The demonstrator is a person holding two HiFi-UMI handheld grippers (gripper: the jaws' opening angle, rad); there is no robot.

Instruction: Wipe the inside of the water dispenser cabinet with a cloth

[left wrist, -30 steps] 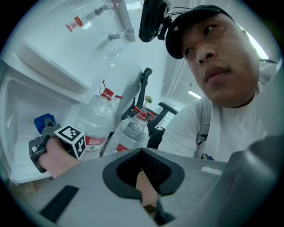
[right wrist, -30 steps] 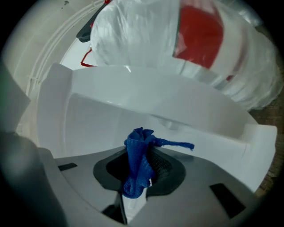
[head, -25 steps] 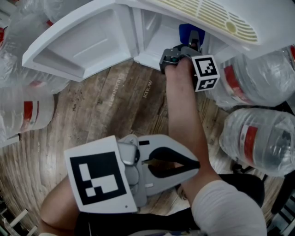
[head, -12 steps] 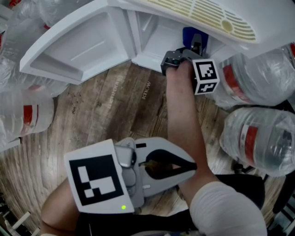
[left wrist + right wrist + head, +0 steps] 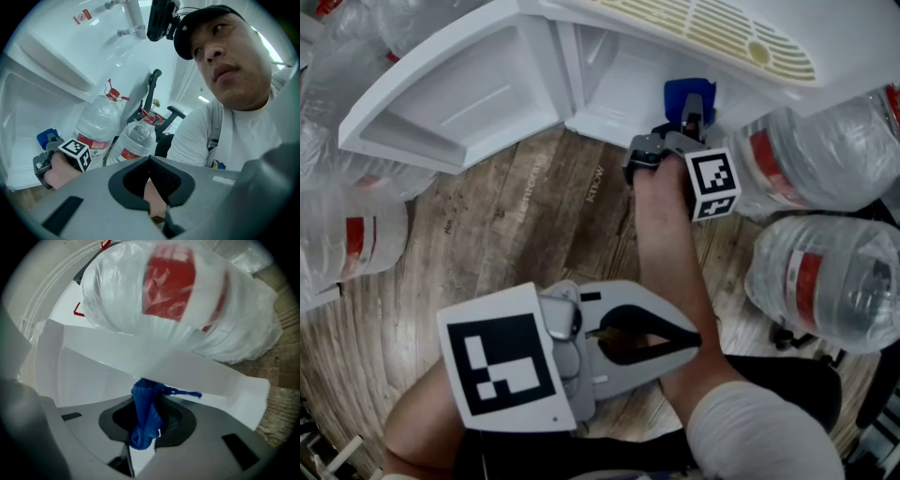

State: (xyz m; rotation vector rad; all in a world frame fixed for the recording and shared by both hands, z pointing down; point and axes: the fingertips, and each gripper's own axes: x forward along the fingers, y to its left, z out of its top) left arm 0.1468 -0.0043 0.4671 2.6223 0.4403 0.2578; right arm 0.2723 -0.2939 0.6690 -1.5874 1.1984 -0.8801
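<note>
While the blue cloth (image 5: 143,416) sits pinched in the right gripper (image 5: 149,426), its jaws are closed down onto a narrow bunched fold, with a loose thread trailing right. In the head view the cloth (image 5: 689,94) lies at the right front of the open white cabinet (image 5: 619,70), pressed against the cabinet's lower lip rather than deep inside.

Your left gripper (image 5: 698,333) is held low over your lap. Its jaws are closed tip to tip and hold nothing; only your arm shows through the gap behind them.

The cabinet door (image 5: 459,94) stands swung open to the left over the wooden floor (image 5: 525,216). Large water bottles (image 5: 820,159) crowd just beside the right gripper's marker cube.

Risks, as judged from here:
- The cloth is wadded, so little fabric meets the panel. You may sweep with bare jaw tips and scuff the plastic.
- The hold is on a thin fold. Dragging it over the lip's edge could pull it free.
- A stroke to the right could knock the cube against the nearest bottle.
- The corners deeper in likely go unwiped unless you reach further.
</note>
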